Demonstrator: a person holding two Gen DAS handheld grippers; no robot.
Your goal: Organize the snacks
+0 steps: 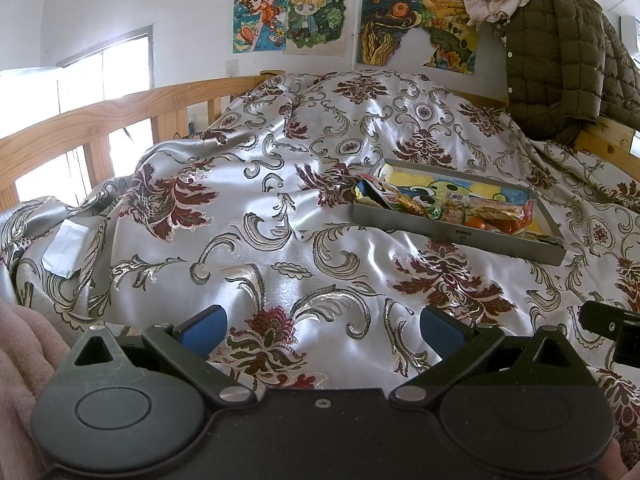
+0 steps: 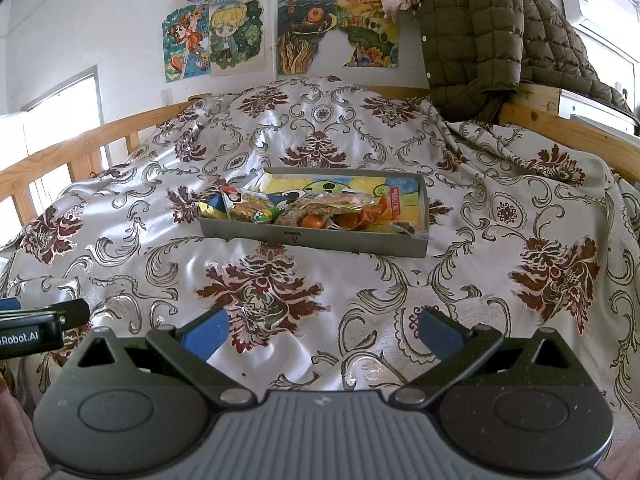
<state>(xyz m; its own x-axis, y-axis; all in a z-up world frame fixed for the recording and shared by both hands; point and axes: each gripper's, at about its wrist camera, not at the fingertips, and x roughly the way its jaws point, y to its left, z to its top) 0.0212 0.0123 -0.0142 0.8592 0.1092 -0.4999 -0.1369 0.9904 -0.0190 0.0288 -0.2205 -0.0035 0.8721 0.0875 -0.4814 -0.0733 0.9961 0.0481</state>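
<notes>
Nearest: left tool (image 1: 322, 330), blue pads spread wide, nothing between them, hovering low over the bedspread (image 1: 280, 200). Right tool (image 2: 323, 330), likewise released and empty, alongside.

Near left: white paper scrap (image 1: 66, 250) lying on the cloth, well apart from everything else.

Middle of bed: shallow grey tray (image 2: 312, 238), resting flat on the bedspread, ahead of the right tool and to the right of the left tool.

Inside tray: snacks (image 2: 316, 210), mixed packets and orange pieces, heaped along the near wall; far half bare, printed liner showing.

Far: wooden bed rail (image 1: 120, 108), olive quilted jacket (image 2: 480, 40) draped over the headboard, drawings (image 2: 224, 36) on wall.

Progress, judged: snacks gathered in tray, none loose on bed; sorting within tray seemingly left, if anything.
</notes>
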